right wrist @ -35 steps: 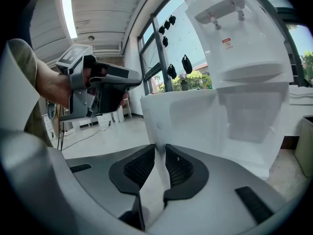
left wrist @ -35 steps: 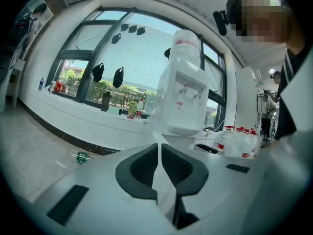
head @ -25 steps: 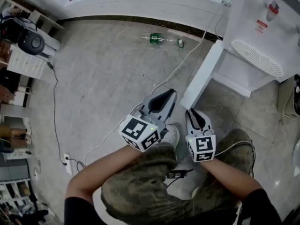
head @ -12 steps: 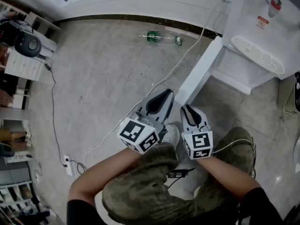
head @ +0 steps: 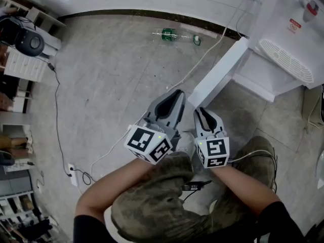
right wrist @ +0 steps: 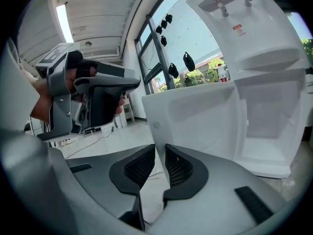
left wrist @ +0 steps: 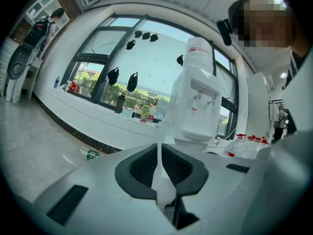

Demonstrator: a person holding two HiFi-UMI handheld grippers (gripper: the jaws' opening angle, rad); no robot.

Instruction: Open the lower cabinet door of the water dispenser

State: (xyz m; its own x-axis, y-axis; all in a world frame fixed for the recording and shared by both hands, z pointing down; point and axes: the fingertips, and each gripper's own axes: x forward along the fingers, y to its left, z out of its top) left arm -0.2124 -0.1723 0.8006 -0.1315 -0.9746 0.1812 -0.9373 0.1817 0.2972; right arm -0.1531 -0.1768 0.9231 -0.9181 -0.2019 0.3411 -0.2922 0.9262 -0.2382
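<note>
R tongs [right wrist: 160,151] grip cab door [right wrist: 195,116]; dispenser label [right wrist: 237,27] illegible.

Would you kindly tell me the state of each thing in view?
lower cabinet door: swung open.
right gripper: fingers shut on the lower cabinet door's free edge.
left gripper: fingers shut, empty.
bottle: lying on the floor.

It looks like an office or lab workroom, not a home. Loose cables [head: 57,120] cross the bare grey floor [head: 111,75] to a power strip [head: 72,174]. White shelves [head: 23,67] loaded with equipment stand at the left. On the far side, tall windows [left wrist: 112,53] rise above a long white ledge [head: 167,1]. A white water dispenser [head: 291,39] stands at the far right.
</note>
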